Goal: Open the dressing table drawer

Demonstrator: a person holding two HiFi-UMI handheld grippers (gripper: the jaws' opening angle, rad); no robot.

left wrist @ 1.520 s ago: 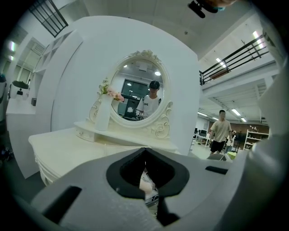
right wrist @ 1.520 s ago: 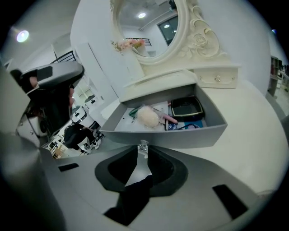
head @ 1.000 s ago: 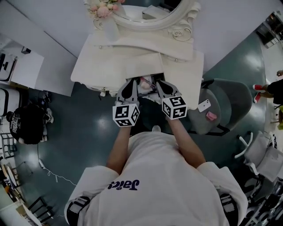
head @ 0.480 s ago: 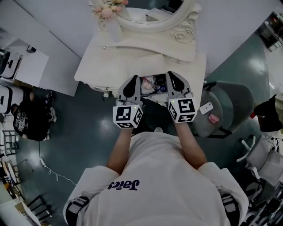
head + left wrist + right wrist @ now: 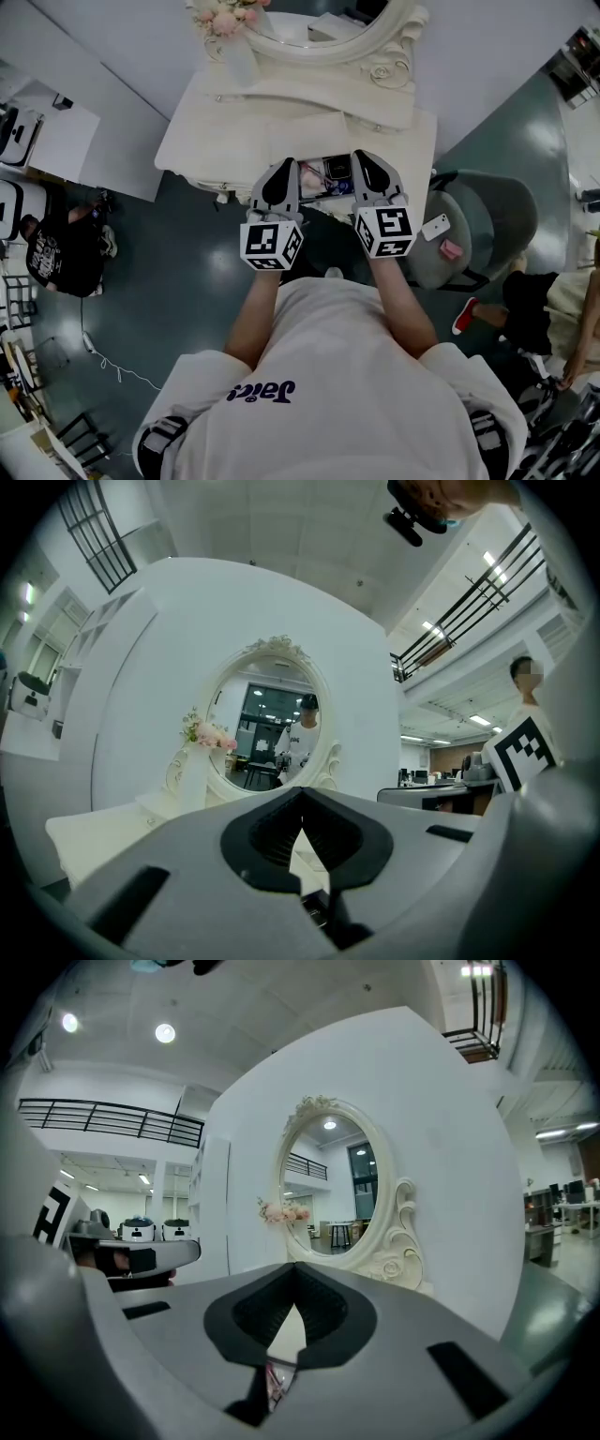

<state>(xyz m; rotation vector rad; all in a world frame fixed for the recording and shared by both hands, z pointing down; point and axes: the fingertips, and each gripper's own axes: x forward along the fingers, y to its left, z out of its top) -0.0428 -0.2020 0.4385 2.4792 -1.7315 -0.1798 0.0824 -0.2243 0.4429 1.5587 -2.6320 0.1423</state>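
Note:
The cream dressing table (image 5: 234,131) stands before me with its oval mirror (image 5: 319,23) at the back. Its centre drawer (image 5: 326,174) is pulled out a little, and small items show inside. My left gripper (image 5: 284,167) is shut and lies over the drawer's left front corner. My right gripper (image 5: 362,161) is shut over the right front corner. I cannot see a handle or anything between either pair of jaws. In the left gripper view the left gripper (image 5: 302,832) points toward the mirror (image 5: 272,724). The right gripper (image 5: 295,1309) also faces the mirror (image 5: 337,1185).
A vase of pink flowers (image 5: 225,19) stands at the table's back left. A grey chair (image 5: 478,225) with a white card (image 5: 434,226) and a pink item (image 5: 449,248) sits at the right. A person in black (image 5: 56,253) is at the left and another person (image 5: 544,309) at the right.
Over the last second both grippers shifted slightly right at the drawer front and more of the drawer's inside shows. A person has come into view at the right.

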